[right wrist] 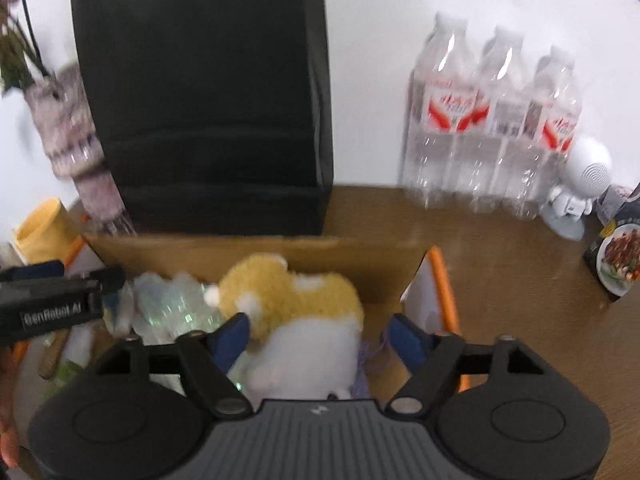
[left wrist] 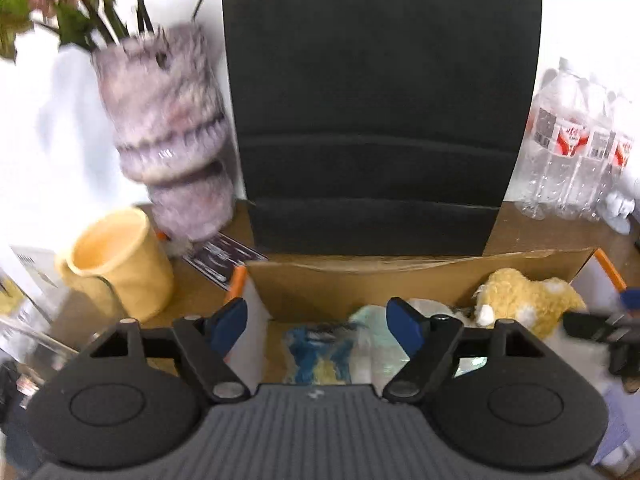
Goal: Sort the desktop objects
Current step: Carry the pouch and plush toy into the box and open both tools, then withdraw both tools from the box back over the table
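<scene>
An open cardboard box (left wrist: 360, 280) with orange-edged flaps sits on the brown desk; it also shows in the right wrist view (right wrist: 256, 252). Inside lie a yellow and white plush toy (right wrist: 296, 308), which also shows in the left wrist view (left wrist: 524, 300), a blue and yellow packet (left wrist: 316, 356) and clear wrapped items (right wrist: 172, 304). My left gripper (left wrist: 318, 326) is open and empty above the box's left part. My right gripper (right wrist: 320, 338) is open above the plush toy, its fingers either side of the toy's white part; whether they touch it I cannot tell.
A tall black bag (left wrist: 376, 112) stands behind the box. A mottled vase with dried flowers (left wrist: 172, 136) and a yellow mug (left wrist: 120, 264) stand left. Three water bottles (right wrist: 492, 120), a white robot figurine (right wrist: 580, 188) and a food packet (right wrist: 616, 256) stand right.
</scene>
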`<action>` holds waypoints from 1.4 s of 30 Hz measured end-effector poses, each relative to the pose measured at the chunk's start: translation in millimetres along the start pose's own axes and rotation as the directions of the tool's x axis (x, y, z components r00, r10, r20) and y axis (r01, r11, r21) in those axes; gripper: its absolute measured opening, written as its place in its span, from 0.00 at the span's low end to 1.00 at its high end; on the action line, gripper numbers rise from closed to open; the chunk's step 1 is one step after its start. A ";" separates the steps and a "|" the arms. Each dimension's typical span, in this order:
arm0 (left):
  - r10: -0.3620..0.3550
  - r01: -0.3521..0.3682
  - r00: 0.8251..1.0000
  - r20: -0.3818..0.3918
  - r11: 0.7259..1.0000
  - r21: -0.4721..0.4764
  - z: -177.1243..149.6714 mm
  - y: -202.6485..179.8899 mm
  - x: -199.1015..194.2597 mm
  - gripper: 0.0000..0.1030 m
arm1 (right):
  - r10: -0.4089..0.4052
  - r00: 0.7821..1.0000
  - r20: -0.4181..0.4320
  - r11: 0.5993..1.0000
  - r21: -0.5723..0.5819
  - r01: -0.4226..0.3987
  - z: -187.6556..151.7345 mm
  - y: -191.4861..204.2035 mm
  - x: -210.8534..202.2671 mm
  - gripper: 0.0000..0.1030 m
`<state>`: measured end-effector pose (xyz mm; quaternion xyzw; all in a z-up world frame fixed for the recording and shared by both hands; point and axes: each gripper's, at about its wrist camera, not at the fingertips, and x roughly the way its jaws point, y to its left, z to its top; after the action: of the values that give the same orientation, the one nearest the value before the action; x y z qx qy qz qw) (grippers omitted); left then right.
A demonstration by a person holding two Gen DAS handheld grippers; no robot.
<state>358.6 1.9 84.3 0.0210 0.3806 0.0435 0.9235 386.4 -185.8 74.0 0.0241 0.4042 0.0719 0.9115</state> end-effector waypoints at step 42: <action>-0.133 0.140 0.988 0.076 0.986 -0.086 -230.0 21.8 -207.6 1.00 | 0.049 0.993 0.110 0.999 -0.002 -0.049 -238.1 29.2 -202.1 0.87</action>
<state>48.5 4.8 68.3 -0.0456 0.3462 -0.0033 0.9370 72.9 -190.7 65.1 0.0381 0.3525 0.0930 0.9304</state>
